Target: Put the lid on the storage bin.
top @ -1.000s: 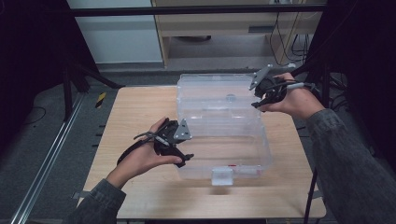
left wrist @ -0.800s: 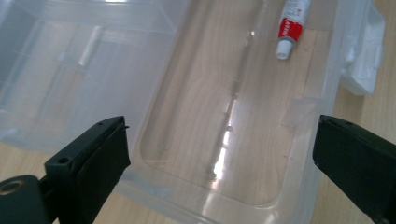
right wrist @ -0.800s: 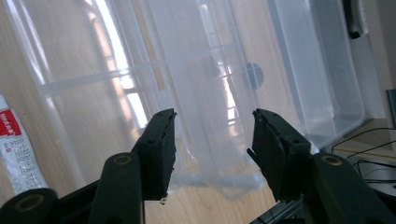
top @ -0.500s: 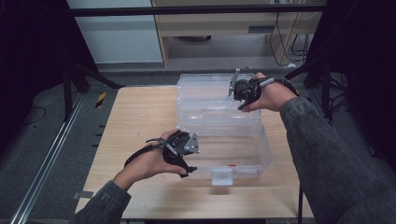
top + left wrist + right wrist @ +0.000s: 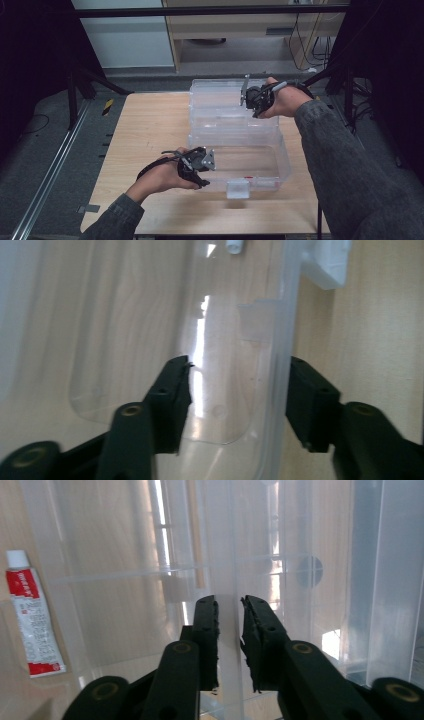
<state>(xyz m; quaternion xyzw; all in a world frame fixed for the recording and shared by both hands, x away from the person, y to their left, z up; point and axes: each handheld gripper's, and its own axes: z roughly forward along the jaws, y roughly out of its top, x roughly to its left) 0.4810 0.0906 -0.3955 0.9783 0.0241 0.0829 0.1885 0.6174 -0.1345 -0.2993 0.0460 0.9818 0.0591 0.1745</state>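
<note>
A clear plastic box stands on the wooden table, its clear lid swung open toward the far side. My left gripper is at the box's near left corner. In the left gripper view its jaws straddle the box wall; they have just been closing, and a gap still shows on one side. My right gripper is at the lid's far right part. Its jaws have just been closing and now pinch a thin clear lid edge.
A white latch hangs on the box's front wall, also in the left gripper view. A red and white tube shows through the clear plastic. Black frame posts and a rail flank the table; bare wood lies left of the box.
The right hand swung in from the table's right side to the lid and its jaws closed on the lid edge. The left hand sank onto the box wall, its jaws narrowing.
</note>
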